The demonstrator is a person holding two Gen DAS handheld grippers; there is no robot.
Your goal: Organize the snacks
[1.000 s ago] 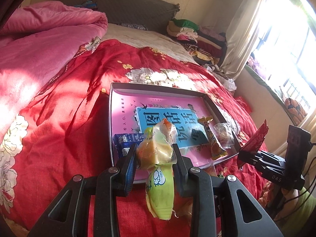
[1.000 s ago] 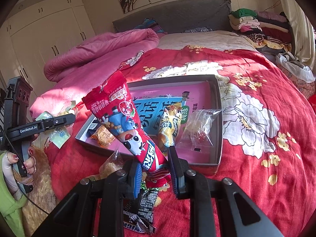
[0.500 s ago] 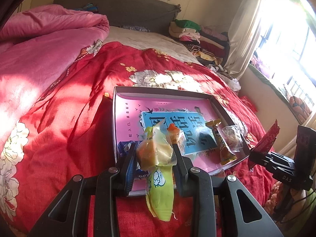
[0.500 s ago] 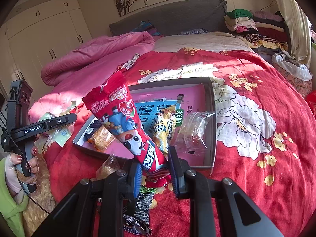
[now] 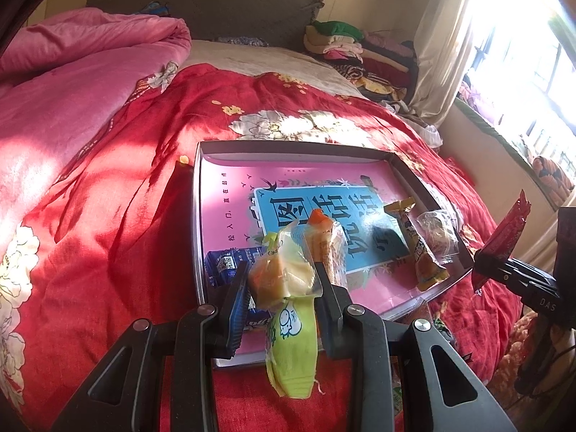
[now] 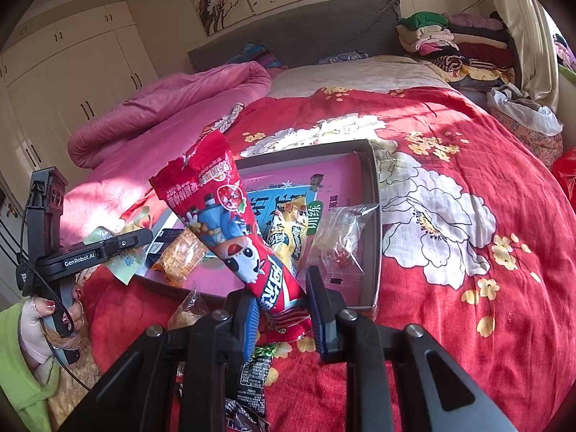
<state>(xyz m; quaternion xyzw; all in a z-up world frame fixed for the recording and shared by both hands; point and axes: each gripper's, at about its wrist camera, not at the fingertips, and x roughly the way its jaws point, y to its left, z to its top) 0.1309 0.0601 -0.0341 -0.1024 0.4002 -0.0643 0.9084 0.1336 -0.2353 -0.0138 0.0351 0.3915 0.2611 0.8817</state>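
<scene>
Red floral bedspread covers the bed in both wrist views, with a pink quilt bunched along one side. Only the right wrist view takes in white cupboards and loose wrappers on the cover before the near rim of the tray; only the left wrist view takes in the sunlit window.

A shallow grey tray with a pink and blue printed floor lies flat at mid-bed, red cover open on its far side. Inside it sit a blue packet, a long yellow packet and a clear bag against the wall toward the window.

The right gripper pinches a long red snack bag by its lower end, slanted up over the tray's near rim. The left gripper is clamped on a yellow-green snack pack, its tail hanging below the fingers, above the tray's near corner. A hand holds that gripper's handle.
</scene>
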